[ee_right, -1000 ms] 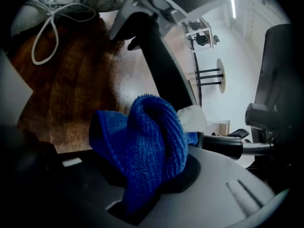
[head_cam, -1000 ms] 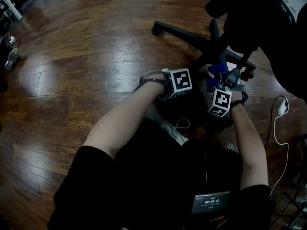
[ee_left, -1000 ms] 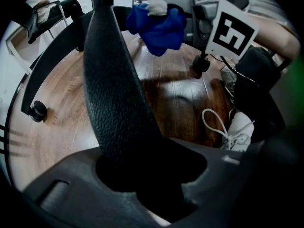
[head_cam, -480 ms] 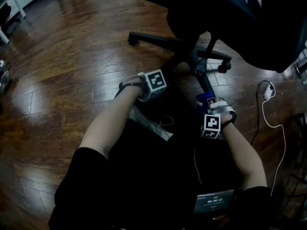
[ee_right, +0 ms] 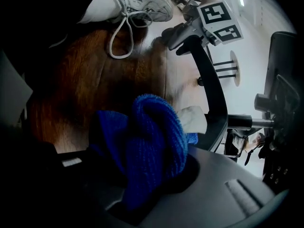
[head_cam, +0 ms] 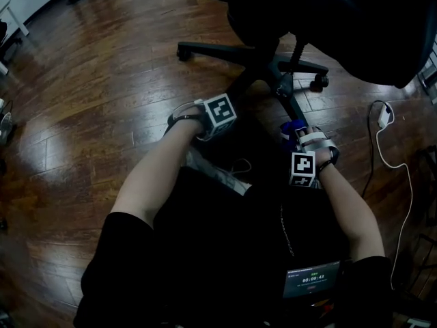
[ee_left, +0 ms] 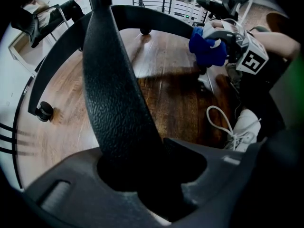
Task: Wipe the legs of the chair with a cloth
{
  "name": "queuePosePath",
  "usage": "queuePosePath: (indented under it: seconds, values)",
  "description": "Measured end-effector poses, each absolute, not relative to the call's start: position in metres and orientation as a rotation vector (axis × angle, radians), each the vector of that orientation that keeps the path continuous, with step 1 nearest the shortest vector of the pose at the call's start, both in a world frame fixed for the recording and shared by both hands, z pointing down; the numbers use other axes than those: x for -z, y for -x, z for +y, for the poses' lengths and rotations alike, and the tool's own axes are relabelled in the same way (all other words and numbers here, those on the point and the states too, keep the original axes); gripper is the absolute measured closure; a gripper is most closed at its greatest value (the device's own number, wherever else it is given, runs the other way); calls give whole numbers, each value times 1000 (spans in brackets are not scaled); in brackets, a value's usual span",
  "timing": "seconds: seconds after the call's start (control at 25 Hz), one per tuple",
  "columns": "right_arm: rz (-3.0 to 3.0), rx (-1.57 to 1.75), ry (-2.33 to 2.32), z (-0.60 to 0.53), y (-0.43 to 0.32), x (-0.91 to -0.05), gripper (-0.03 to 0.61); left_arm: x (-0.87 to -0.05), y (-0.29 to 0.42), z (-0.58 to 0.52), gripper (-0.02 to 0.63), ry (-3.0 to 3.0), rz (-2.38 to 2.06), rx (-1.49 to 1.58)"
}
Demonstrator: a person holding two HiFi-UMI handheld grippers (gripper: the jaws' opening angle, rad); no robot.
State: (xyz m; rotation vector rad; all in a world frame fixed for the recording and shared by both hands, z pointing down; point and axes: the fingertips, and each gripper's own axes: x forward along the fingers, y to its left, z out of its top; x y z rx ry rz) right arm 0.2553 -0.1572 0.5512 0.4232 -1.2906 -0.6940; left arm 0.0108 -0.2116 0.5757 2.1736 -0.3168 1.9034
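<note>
Head view: one chair (head_cam: 273,19), two grippers, and one blue cloth (head_cam: 291,128) at center right, bunched in the right gripper (head_cam: 304,142) on a chair leg (head_cam: 290,104). Left gripper view: only here is the left gripper (ee_left: 152,175) seen clamped round a second leg (ee_left: 114,89). Right gripper view: the blue cloth fills the jaws; one white shoe (ee_right: 137,4) sits at the top.

Hidden and cropped areas
Chair leg (ee_left: 118,89) fills the left gripper (ee_left: 152,175), masking its pads; cloth (ee_right: 152,146) masks those of the right gripper (ee_right: 152,189); chair seat (head_cam: 355,19), beyond both, is cropped by the top edge.

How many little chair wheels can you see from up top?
2: one black caster wheel at the left end of the black chair base, another at its right. Others may be hidden.
</note>
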Motion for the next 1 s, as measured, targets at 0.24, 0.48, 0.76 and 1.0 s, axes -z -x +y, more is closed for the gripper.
queuePosePath:
  seconds: [0.24,0.48,0.76,1.0]
  values:
    - [-1305,752,-449,-189,-234,-541,480,-574,-9,-208,446,-2168,-279,-1902]
    - [-1285,831,-525,-272,-199,-516,480,-571,-13,-206,446,-2175,-252,-1899]
    - [-1283,900,-590,-324,-165,-497,479,-572,-8,-208,446,-2182,-251,-1911]
    - [-1277,891,-471,-282,-203,-513,480,-570,-34,-174,429,-2133,-200,-1865]
